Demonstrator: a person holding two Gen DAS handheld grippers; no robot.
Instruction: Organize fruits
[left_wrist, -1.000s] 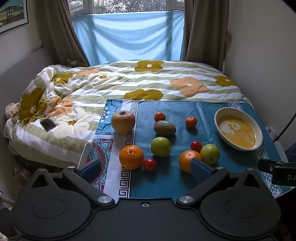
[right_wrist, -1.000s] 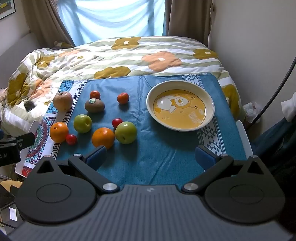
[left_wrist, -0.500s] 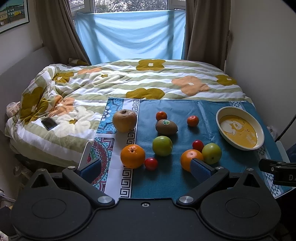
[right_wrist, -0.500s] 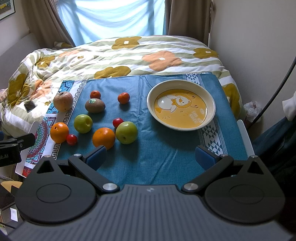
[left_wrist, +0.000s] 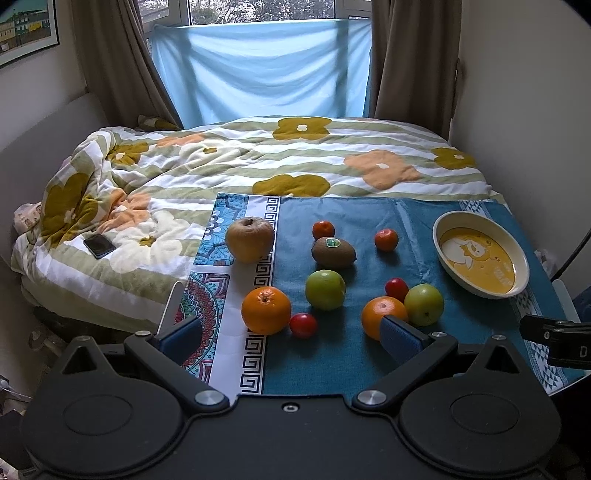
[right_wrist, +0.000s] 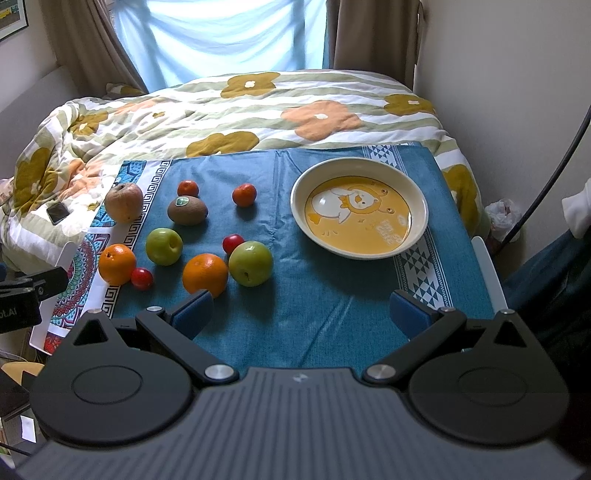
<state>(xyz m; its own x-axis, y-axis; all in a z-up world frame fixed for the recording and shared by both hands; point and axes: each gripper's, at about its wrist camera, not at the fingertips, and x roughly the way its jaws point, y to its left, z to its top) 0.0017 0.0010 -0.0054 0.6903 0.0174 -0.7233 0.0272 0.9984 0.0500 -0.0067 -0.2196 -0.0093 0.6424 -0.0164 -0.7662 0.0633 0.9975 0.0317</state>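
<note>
Our left gripper (left_wrist: 290, 334) hangs wide and empty over the near edge of the blue cloth (left_wrist: 369, 221); our right gripper (right_wrist: 301, 314) is equally wide, holding nothing. Just ahead of the left one lie an orange (left_wrist: 266, 310) and a cherry tomato (left_wrist: 303, 325). Further ahead sit a kiwi (left_wrist: 333, 252) and a brown apple (left_wrist: 250, 239). The yellow bowl (right_wrist: 421, 206) stands ahead of our right gripper.

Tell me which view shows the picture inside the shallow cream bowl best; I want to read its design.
The right wrist view: the shallow cream bowl sits near centre, seen from above, so the duck-like cartoon on its orange base shows whole. In the left wrist view the bowl lies at the right edge, foreshortened, and its near rim hides some of the base.
</note>
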